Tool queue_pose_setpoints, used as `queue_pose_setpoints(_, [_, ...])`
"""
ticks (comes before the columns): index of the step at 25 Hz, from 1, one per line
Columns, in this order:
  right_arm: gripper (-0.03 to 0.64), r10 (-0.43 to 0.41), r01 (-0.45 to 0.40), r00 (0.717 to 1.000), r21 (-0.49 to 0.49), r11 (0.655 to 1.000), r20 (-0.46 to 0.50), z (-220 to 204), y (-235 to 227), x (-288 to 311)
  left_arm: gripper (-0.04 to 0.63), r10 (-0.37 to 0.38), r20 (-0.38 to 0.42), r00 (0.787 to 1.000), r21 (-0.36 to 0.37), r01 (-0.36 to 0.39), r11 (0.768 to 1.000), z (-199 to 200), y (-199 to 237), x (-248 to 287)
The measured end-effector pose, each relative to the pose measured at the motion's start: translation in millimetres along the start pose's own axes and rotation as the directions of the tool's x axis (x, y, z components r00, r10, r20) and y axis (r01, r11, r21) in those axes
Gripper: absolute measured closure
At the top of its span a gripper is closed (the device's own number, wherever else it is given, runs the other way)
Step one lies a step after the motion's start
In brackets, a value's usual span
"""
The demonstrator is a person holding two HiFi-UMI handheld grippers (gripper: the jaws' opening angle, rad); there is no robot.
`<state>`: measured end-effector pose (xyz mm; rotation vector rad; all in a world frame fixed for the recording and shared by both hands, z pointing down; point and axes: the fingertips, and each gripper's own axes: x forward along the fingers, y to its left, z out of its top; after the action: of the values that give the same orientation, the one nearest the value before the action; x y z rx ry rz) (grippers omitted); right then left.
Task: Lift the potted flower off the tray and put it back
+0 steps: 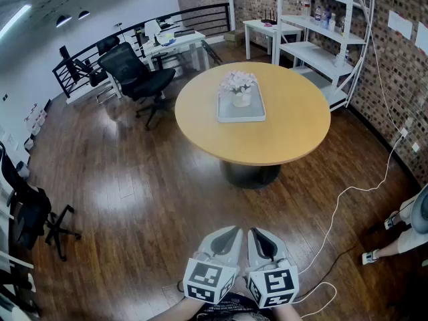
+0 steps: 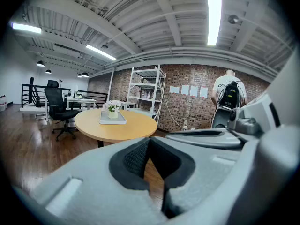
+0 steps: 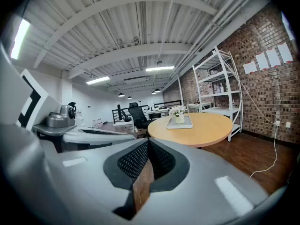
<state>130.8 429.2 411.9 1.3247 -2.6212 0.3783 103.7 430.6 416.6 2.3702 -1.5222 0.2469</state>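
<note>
Flower (image 1: 239, 85), a pale bunch of small blossoms in a round cream pot, stands upright at the far end of the tray (image 1: 241, 117), a flat grey rectangle with a low rim and rounded corners. The tray lies near the middle of a round table (image 1: 287, 136) with a smooth tan top on a dark drum-shaped foot. Around it spreads a glossy floor (image 1: 134, 192) of dark wood planks, with a thin white cable (image 1: 352, 190) looping across it. A black mesh office chair (image 1: 137, 75) stands left of the table and a white metal shelf (image 1: 319, 42) backs onto a rough brick wall. Well apart from the table, the left gripper (image 1: 231, 233) and right gripper (image 1: 257, 234) sit side by side, smooth grey shells with dark ribbed pads, each closed tip to tip and holding nothing
</note>
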Motion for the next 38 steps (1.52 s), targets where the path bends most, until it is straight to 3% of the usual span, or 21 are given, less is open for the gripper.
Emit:
queue_pose_setpoints(18, [0.617,-0.092,0.092,0.995,-0.012,0.996,-0.026,61.8,-25.1,193.3,0.591,-0.086,0.009,0.996,-0.017,0.087,0.996,78.3,160.0,116.1])
queue_pose_setpoints(28, [0.617,-0.109,0.109,0.993,-0.009,0.994,-0.035,71.9,-38.0,252.2,0.591,-0.1,-0.002,0.995,-0.02,0.1,0.995,90.1,204.0,153.4])
queue_pose_setpoints(38, [0.617,-0.108,0.108,0.994,-0.002,0.994,-0.035,88.2,-84.1,316.7,0.591,-0.081,-0.028,0.996,-0.035,0.079,0.996,102.0,242.9,218.8])
